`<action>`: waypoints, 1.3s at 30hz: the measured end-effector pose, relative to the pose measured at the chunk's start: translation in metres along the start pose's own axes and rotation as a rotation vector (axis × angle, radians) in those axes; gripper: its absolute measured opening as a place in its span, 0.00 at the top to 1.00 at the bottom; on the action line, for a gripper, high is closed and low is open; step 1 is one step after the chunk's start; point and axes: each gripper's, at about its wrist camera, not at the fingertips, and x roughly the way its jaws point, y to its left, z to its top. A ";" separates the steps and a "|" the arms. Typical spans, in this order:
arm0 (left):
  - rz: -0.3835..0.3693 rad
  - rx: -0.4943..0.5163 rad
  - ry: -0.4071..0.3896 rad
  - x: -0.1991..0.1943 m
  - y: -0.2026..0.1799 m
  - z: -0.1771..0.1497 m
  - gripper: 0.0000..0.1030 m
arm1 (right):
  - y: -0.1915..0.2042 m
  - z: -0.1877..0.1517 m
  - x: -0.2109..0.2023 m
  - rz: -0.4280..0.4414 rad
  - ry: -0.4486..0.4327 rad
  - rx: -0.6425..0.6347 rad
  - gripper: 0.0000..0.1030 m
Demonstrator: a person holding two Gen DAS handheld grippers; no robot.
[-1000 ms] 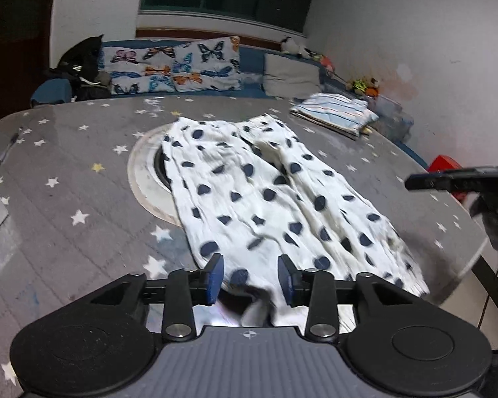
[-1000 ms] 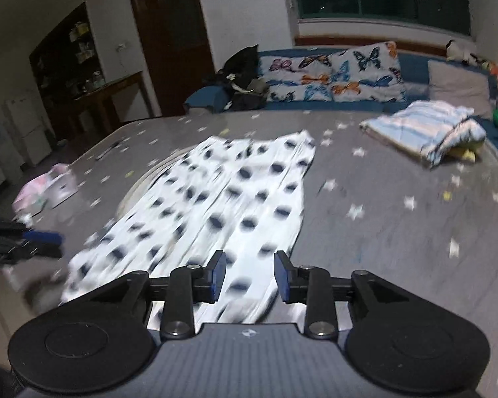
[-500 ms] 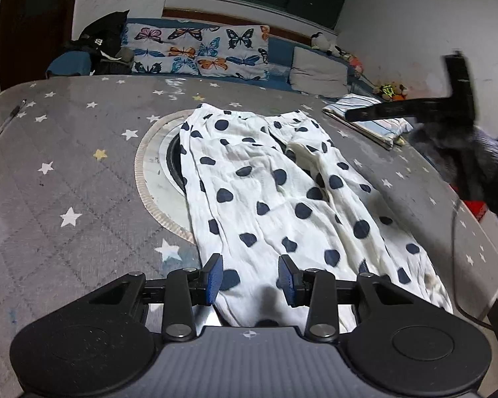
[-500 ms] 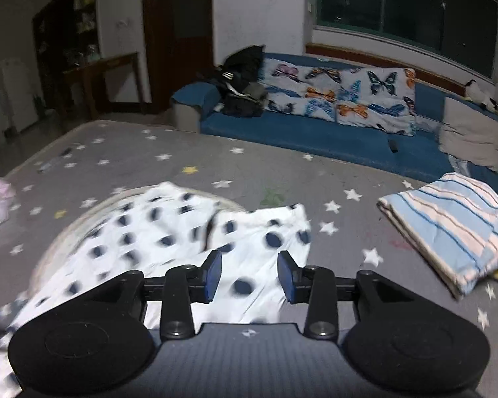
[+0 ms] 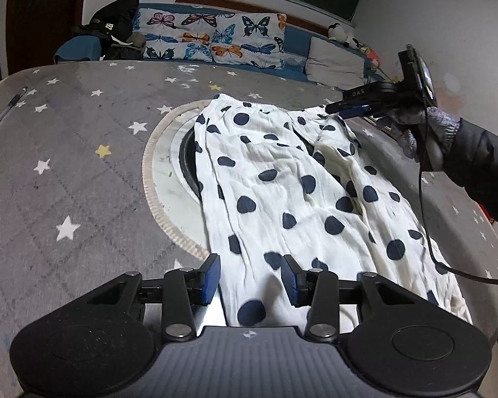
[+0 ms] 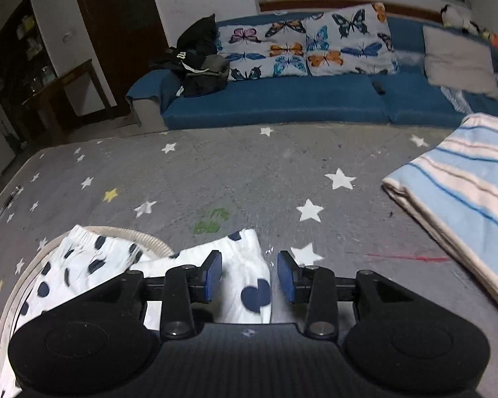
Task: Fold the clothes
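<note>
On table [image 5: 66, 152], trousers [image 5: 292, 192] lengthwise (waistband far).

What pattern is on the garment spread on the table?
White with dark navy polka dots; the garment shows best in the left wrist view.

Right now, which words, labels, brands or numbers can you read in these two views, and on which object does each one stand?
"DAS": white letters on the black arm of the right tongs, seen from the left wrist view.
White lettering on the black clothing piled on the sofa: too small and blurred to read.
Small crosshair mark on the body of the left tongs: a sign, no text.
Nothing else is readable.
</note>
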 end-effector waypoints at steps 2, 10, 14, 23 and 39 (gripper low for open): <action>0.004 0.014 -0.007 0.003 -0.002 0.009 0.58 | -0.001 -0.001 0.005 0.011 0.000 -0.003 0.74; 0.065 0.082 -0.089 0.037 -0.008 0.070 0.58 | -0.006 -0.005 -0.019 -0.117 -0.101 -0.050 0.97; 0.113 0.123 -0.122 0.068 -0.008 0.104 0.58 | -0.025 -0.008 -0.038 -0.339 -0.156 -0.030 0.90; 0.201 0.165 -0.138 0.148 0.004 0.155 0.55 | -0.033 -0.026 -0.062 -0.210 -0.073 -0.087 0.69; 0.272 0.184 -0.159 0.180 0.019 0.166 0.93 | 0.030 -0.039 -0.012 -0.048 0.054 -0.252 0.54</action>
